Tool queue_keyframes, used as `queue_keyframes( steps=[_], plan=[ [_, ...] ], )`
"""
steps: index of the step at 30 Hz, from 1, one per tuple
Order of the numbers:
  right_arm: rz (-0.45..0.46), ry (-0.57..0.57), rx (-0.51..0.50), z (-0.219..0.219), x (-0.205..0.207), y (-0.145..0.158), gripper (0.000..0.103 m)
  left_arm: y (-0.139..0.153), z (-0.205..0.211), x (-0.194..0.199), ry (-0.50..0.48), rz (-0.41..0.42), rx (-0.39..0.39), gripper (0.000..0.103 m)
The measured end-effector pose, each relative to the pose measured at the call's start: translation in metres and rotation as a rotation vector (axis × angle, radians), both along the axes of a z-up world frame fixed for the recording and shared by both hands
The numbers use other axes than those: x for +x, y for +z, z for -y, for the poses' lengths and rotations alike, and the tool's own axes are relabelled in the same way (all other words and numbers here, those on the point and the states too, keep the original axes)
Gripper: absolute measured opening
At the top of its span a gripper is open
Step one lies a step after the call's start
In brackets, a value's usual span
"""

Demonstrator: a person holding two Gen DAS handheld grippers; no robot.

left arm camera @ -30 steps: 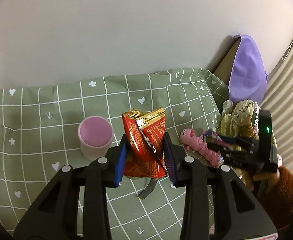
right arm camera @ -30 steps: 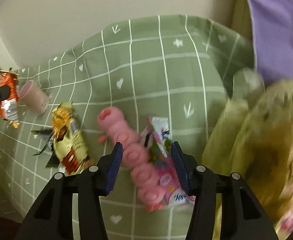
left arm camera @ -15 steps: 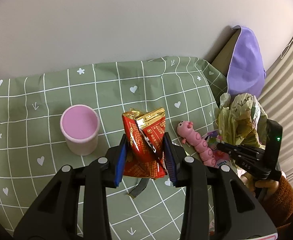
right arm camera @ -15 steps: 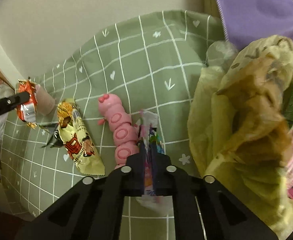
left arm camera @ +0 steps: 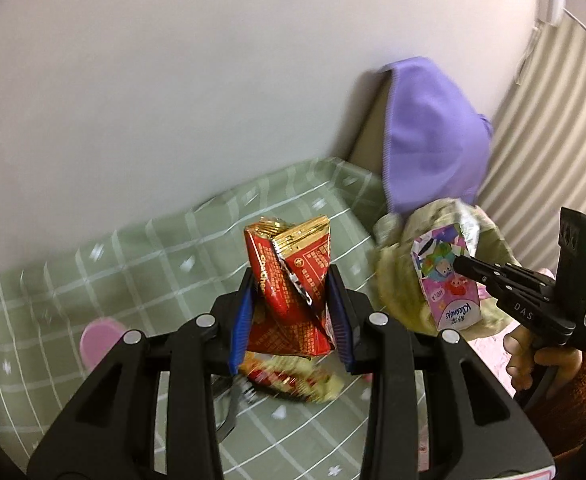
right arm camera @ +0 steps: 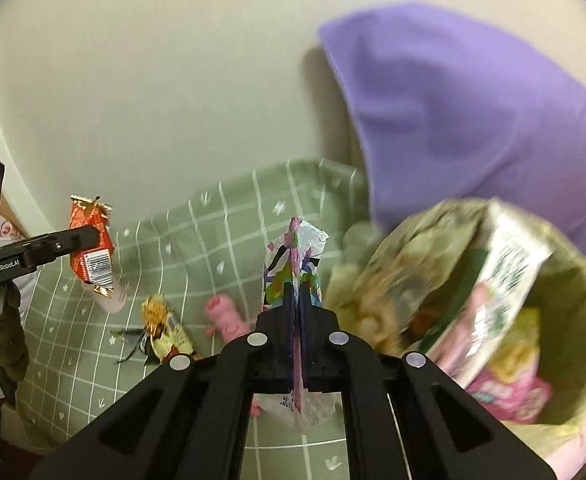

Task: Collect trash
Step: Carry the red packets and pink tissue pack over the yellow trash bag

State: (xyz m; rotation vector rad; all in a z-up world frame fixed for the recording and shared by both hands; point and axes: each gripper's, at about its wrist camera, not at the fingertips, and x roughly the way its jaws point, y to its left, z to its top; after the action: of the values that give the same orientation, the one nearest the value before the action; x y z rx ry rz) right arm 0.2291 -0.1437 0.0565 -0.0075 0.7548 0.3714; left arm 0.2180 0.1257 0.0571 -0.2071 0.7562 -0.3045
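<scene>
My left gripper (left arm camera: 291,280) is shut on a red and gold snack wrapper (left arm camera: 289,276), held up above the green checked cloth (left arm camera: 141,280). The right wrist view shows that same red wrapper (right arm camera: 91,250) at the far left. My right gripper (right arm camera: 297,292) is shut on a flat pink and white cartoon wrapper (right arm camera: 295,256), lifted off the cloth. From the left wrist view this pink wrapper (left arm camera: 447,276) hangs just in front of the yellow-green trash bag (left arm camera: 397,280). The trash bag (right arm camera: 573,292) stands open at the right with wrappers inside.
A yellow snack wrapper (right arm camera: 165,332) and a pink caterpillar toy (right arm camera: 227,318) lie on the cloth (right arm camera: 233,216). A pink cup (left arm camera: 99,336) stands at the left. A purple cushion (right arm camera: 473,104) leans on the wall behind the bag. A hand in a brown sleeve (left arm camera: 565,392) holds the right gripper.
The right gripper closed on the pink wrapper beside the caterpillar and lifted it toward the bag. The left gripper rose and shifted right with the red wrapper.
</scene>
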Motion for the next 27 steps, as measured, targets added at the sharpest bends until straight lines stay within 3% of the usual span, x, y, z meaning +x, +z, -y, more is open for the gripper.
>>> queue_keyframes(
  steps=[11, 20, 27],
  plan=[
    [0.160, -0.164, -0.050, 0.062, -0.009, 0.061, 0.005, 0.052, 0.081, 0.038, -0.215, 0.118, -0.010, 0.032],
    [0.162, -0.326, -0.060, 0.139, -0.010, 0.064, 0.005, 0.066, 0.158, 0.061, -0.375, 0.147, -0.019, 0.032],
    [0.167, -0.390, -0.053, 0.168, -0.018, 0.064, 0.005, 0.061, 0.194, 0.070, -0.453, 0.133, -0.056, 0.032]
  ],
)
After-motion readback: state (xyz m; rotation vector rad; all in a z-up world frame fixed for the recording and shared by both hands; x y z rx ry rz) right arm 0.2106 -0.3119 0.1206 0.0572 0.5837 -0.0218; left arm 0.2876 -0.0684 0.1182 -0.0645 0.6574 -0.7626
